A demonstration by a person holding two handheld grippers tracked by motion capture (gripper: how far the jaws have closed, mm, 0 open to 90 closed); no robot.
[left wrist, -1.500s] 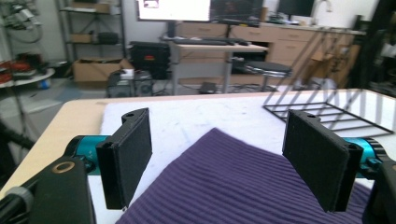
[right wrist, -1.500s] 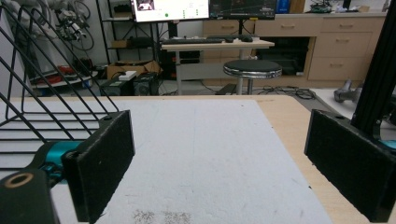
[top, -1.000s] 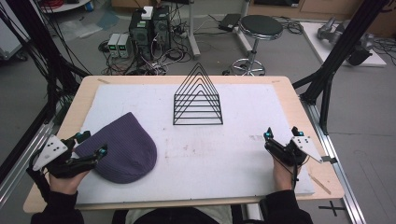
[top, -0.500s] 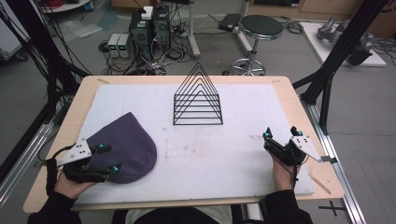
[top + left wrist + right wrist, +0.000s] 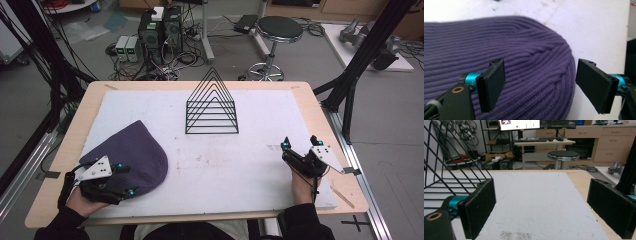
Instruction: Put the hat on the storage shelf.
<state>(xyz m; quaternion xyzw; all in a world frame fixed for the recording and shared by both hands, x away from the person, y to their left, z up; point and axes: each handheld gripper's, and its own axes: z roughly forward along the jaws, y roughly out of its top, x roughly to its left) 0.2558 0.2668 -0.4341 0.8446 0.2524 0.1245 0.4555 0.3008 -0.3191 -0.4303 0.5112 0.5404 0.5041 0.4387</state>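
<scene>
High view: purple hat (image 5: 131,156) lying flat at lower left of the white mat (image 5: 250,165), left gripper (image 5: 125,181) over its near edge, jaws spread wide, gripping nothing. Left gripper view: ribbed knit between and beyond both jaws. Right gripper (image 5: 300,145) at lower right, jaws released, empty. Wire rack (image 5: 211,106) upper centre, well apart.

Bright, even indoor light; soft shadows, slight blur.

Lab/workshop: computer towers (image 5: 160,30) amid floor cables, black stool (image 5: 279,29), monitors (image 5: 520,124), drawer cabinets (image 5: 610,141), black frame struts (image 5: 367,47).
</scene>
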